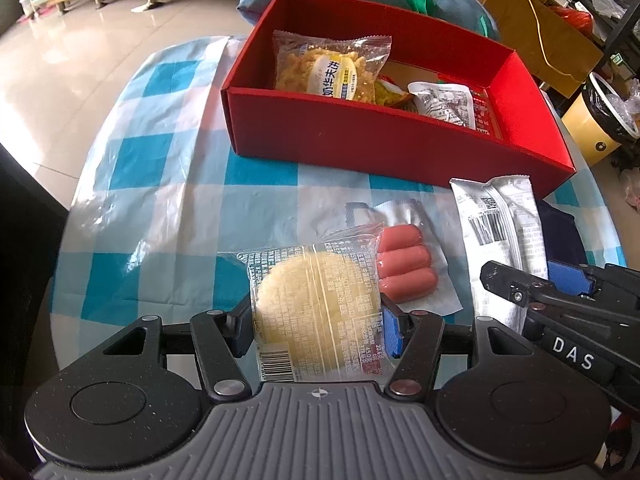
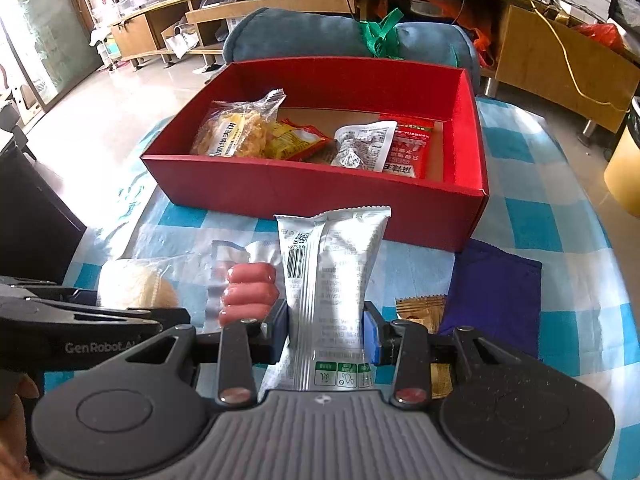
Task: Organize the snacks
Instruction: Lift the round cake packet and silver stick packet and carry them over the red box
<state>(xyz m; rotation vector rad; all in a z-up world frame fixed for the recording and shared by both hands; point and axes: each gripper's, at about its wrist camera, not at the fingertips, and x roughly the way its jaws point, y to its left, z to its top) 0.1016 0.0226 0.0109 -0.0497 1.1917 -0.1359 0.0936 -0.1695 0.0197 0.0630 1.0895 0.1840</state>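
My left gripper (image 1: 318,330) is shut on a clear packet with a round yellow cake (image 1: 316,312), held just above the checked tablecloth. My right gripper (image 2: 326,336) is shut on a tall silver-white snack packet (image 2: 332,280), also seen in the left wrist view (image 1: 502,236). A pack of pink sausages (image 1: 406,268) lies on the cloth between them, seen too in the right wrist view (image 2: 250,292). The red box (image 1: 360,140) stands behind, holding a yellow crispy-snack bag (image 1: 332,66), a silver pouch (image 1: 444,102) and other packets.
A purple packet (image 2: 492,292) and a small gold sachet (image 2: 422,308) lie on the cloth right of my right gripper. A blue cushion (image 2: 312,36) sits behind the box (image 2: 320,196). The round table's edge (image 1: 72,208) curves at left; a yellow bin (image 1: 592,128) stands at right.
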